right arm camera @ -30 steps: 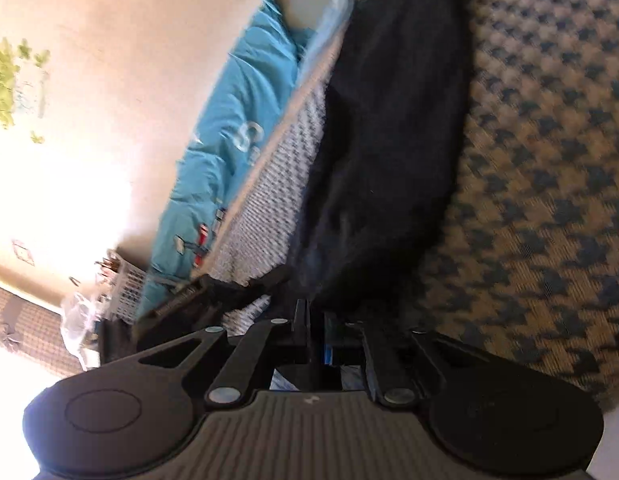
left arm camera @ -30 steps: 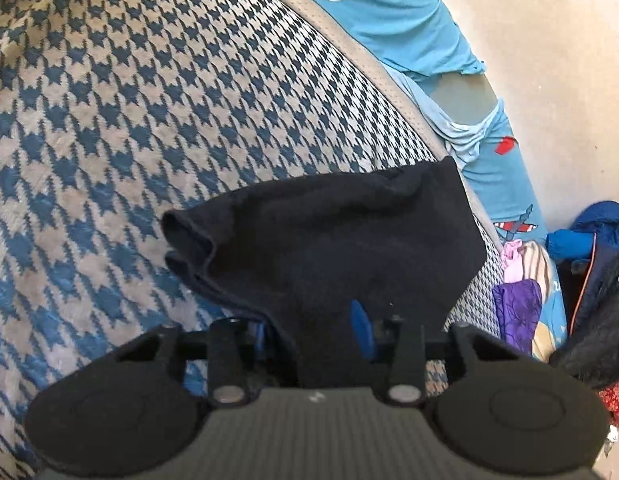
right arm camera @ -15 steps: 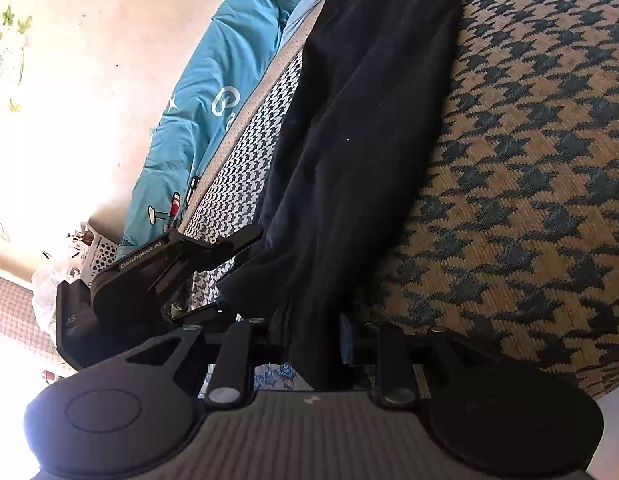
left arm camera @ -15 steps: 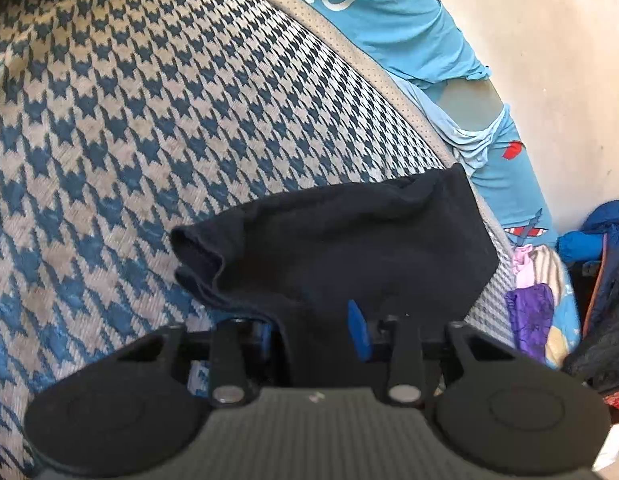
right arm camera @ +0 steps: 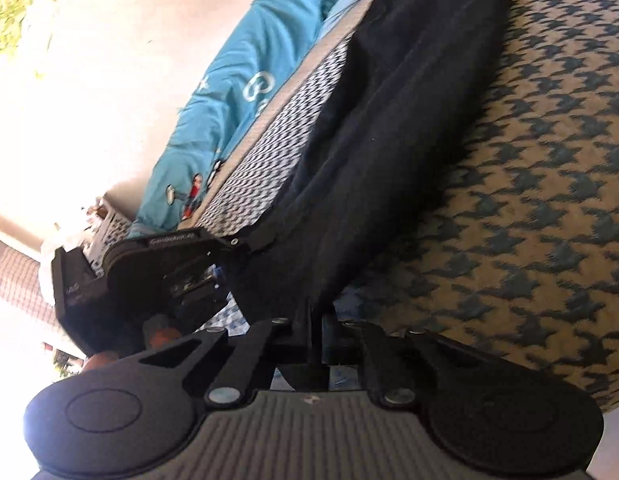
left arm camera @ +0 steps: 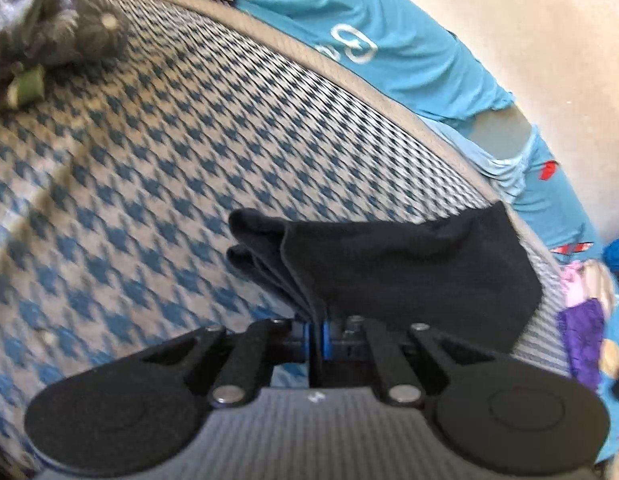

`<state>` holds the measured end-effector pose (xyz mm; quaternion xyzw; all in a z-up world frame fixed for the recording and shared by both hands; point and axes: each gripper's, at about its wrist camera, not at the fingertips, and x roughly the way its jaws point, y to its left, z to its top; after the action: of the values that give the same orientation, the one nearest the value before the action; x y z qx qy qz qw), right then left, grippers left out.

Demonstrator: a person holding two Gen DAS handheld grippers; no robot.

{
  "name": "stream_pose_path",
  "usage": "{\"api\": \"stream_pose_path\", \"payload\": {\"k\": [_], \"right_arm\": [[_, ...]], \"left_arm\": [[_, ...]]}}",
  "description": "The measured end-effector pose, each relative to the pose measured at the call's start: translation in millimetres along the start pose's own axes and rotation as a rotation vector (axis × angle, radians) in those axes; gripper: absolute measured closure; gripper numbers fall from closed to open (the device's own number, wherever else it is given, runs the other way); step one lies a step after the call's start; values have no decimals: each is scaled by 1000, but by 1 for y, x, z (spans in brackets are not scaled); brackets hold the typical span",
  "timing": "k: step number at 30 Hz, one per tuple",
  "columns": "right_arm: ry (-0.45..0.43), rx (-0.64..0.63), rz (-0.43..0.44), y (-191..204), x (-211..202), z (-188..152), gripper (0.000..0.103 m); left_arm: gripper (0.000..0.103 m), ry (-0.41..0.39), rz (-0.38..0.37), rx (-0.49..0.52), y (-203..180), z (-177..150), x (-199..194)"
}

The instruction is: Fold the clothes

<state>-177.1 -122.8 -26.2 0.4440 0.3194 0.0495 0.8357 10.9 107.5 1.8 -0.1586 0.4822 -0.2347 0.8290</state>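
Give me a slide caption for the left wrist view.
Left gripper shut on a folded black garment over the blue houndstooth bedspread.

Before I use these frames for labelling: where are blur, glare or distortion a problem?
Left wrist view: motion blur smears the houndstooth bedspread at left; fisheye bends the bed edge; the black garment is fairly sharp. Right wrist view: the wall at left is blown out by glare; the bedspread pattern is slightly blurred.
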Motion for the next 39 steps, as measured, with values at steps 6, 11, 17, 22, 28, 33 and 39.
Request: {"api": "stream_pose_path", "payload": {"k": [6, 11, 17, 22, 28, 33, 39], "right_arm": [[79, -74, 60, 24, 18, -14, 97], [150, -127, 112, 43, 38, -25, 97], [244, -169, 131, 60, 63, -37, 96], [286, -184, 91, 63, 70, -40, 91], [330, -241, 126, 72, 69, -33, 85], [338, -294, 178, 76, 50, -26, 84], [280, -300, 177, 78, 32, 1, 84]], "left_arm": [[98, -20, 60, -38, 23, 11, -23], [98, -74, 115, -42, 42, 18, -43], [94, -47, 216, -72, 73, 18, -44], [76, -107, 333, -50, 79, 17, -54], [57, -163, 310, -85, 78, 22, -66], [48, -161, 286, -73, 70, 20, -60], [33, -159, 272, -45, 61, 17, -58]]}}
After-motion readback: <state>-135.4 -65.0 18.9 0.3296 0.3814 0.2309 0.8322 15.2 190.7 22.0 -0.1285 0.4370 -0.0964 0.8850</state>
